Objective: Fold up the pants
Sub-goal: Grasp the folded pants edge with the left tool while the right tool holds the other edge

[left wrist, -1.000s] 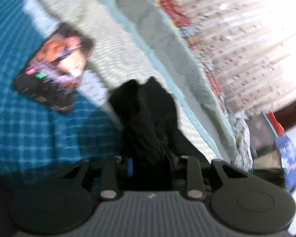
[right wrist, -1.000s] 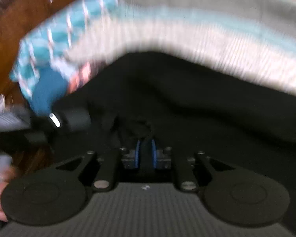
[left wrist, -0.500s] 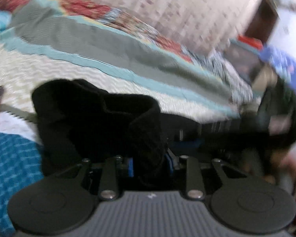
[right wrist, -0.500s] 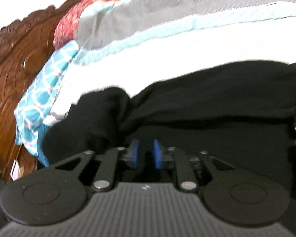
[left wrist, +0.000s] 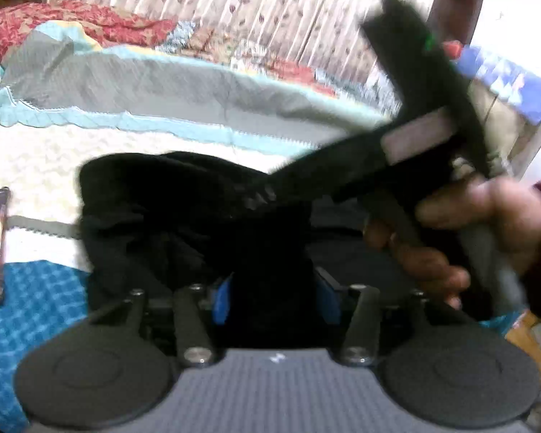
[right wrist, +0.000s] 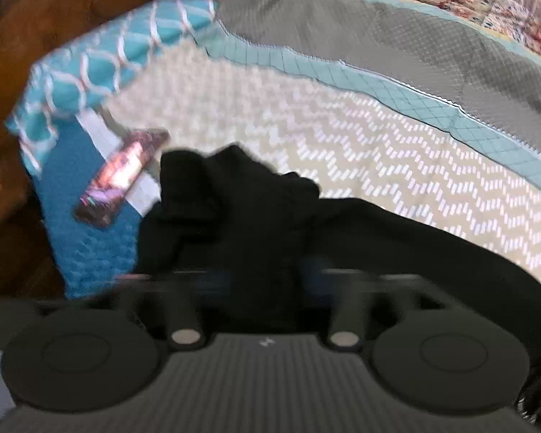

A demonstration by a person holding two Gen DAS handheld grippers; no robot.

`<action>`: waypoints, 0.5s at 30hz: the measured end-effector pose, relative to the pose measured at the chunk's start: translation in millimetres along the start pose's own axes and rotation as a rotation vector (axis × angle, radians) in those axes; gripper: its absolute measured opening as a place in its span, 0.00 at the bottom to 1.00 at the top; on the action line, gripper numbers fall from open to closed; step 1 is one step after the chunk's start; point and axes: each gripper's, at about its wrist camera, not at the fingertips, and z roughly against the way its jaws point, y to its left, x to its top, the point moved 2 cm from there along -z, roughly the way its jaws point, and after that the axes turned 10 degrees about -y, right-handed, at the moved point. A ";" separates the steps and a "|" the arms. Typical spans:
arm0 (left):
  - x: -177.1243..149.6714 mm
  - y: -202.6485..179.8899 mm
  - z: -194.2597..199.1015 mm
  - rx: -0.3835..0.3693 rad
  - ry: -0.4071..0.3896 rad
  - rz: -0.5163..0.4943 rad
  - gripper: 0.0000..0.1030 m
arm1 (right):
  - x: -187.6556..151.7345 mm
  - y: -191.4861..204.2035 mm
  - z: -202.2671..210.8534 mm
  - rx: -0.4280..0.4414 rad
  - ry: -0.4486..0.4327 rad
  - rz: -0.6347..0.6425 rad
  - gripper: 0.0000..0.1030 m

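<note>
One pair of black pants (left wrist: 184,209) lies bunched on a bed, and two hand-held grippers work at it, one in each of the person's hands. The left gripper (left wrist: 274,299) has its two blue-padded fingers (left wrist: 221,299) set on either side of a thick fold of the black cloth, clamped on it, with the rest of the fabric heaped just ahead of its tips. The right gripper (right wrist: 267,278) shows blurred in its own view; its fingers stand apart with a wad of the pants between them, but I cannot tell whether they actually press on the cloth. From the left gripper's view, the other tool crosses ahead and to the right as a dark, blurred bar, held by the person's right hand (left wrist: 461,223), which wears a dark red sleeve. The pants are plain black, soft and thick, crumpled into rounded lumps near both grippers; in the right gripper's view one long dark stretch (right wrist: 432,252) runs off to the right, lying flat on the bedding. Under them is one quilt (right wrist: 342,137) with a cream zigzag band, then a teal strip and a grey band farther ahead. One teal patterned pillow (right wrist: 108,68) sits ahead and left of the right gripper, and one phone (right wrist: 121,176) with a lit screen lies just left of the heap of pants.
</note>
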 end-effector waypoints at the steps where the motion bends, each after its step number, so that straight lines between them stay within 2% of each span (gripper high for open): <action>1: 1.3 9.9 10.6 -0.003 -0.024 0.031 0.56 | 1.2 -4.2 0.9 -0.020 -0.015 -0.011 0.19; 3: 6.0 35.0 25.9 0.034 -0.075 0.121 0.57 | 3.2 -14.9 6.0 -0.028 -0.051 -0.068 0.19; 6: 12.7 87.7 23.2 0.188 -0.075 0.319 0.56 | 6.5 -25.1 7.3 -0.021 -0.076 -0.138 0.19; 9: 16.4 117.7 0.5 0.297 -0.046 0.370 0.51 | 15.9 -16.9 -2.6 -0.009 -0.065 -0.184 0.19; 10: 15.8 122.5 -10.0 0.304 -0.028 0.370 0.36 | 17.1 -15.6 -4.7 -0.010 -0.064 -0.198 0.20; 12: 13.1 123.1 -28.4 0.260 0.016 0.377 0.14 | 19.7 -14.8 -8.7 -0.012 -0.065 -0.231 0.26; 13: 12.2 119.1 -30.5 0.251 0.016 0.384 0.11 | 20.3 -14.0 -5.4 -0.015 -0.067 -0.250 0.30; 15: 12.3 108.7 -22.9 0.224 -0.031 0.349 0.10 | 20.8 -17.4 5.6 -0.016 -0.083 -0.291 0.62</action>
